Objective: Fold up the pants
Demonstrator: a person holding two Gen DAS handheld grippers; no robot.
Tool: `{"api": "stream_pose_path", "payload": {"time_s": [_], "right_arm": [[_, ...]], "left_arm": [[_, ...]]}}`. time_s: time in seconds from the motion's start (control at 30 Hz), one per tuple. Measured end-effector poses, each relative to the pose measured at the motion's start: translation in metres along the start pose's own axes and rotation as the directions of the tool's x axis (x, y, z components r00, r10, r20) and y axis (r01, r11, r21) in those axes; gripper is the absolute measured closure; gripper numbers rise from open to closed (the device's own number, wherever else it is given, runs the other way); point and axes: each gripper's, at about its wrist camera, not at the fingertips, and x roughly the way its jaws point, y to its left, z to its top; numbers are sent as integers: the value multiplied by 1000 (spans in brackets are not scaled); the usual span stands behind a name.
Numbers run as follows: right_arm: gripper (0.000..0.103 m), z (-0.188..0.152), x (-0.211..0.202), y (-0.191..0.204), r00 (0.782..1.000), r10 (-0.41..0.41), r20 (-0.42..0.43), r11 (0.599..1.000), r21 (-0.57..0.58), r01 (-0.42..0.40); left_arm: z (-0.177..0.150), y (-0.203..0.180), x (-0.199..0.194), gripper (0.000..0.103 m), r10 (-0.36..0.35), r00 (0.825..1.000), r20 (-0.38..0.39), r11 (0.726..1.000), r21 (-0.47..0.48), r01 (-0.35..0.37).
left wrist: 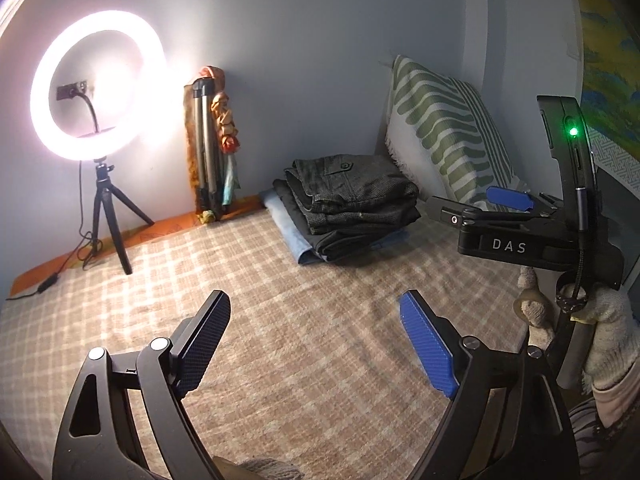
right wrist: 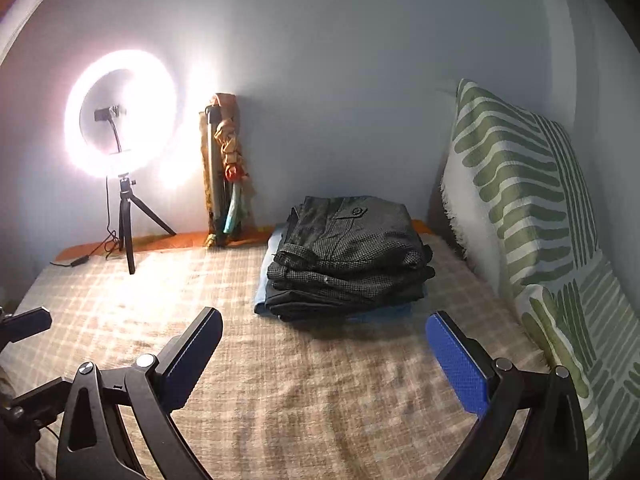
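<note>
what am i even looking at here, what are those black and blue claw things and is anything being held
Those claws are two handheld grippers; a person holds one in each hand. Each has a fisheye camera looking along its fingers, so you get two pictures. One comes from the left gripper; the other from the right gripper. In the left view the right gripper also shows from the side, with a gloved hand below it.

Both stand open with nothing between the fingers, so nothing is held.

They hover over a bed with a checked blanket. On it lies a stack of folded pants, dark ones over something light blue. A green patterned pillow leans on the right, and a lit ring light stands on a small tripod at the left.
</note>
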Motion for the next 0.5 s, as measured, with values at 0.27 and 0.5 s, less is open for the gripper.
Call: {"api": "stream_pose_path", "payload": {"time_s": [0.27, 0.5], "right_arm": [[0, 0, 4, 3, 1000, 1, 6, 1000, 12, -1], [0, 1, 3, 4, 1000, 1, 16, 1000, 17, -1]], "left_arm": [[-2, 6, -3, 16, 18, 1000, -10, 1000, -19, -18], [-2, 7, -5, 16, 19, 1000, -10, 1000, -16, -19]]}}
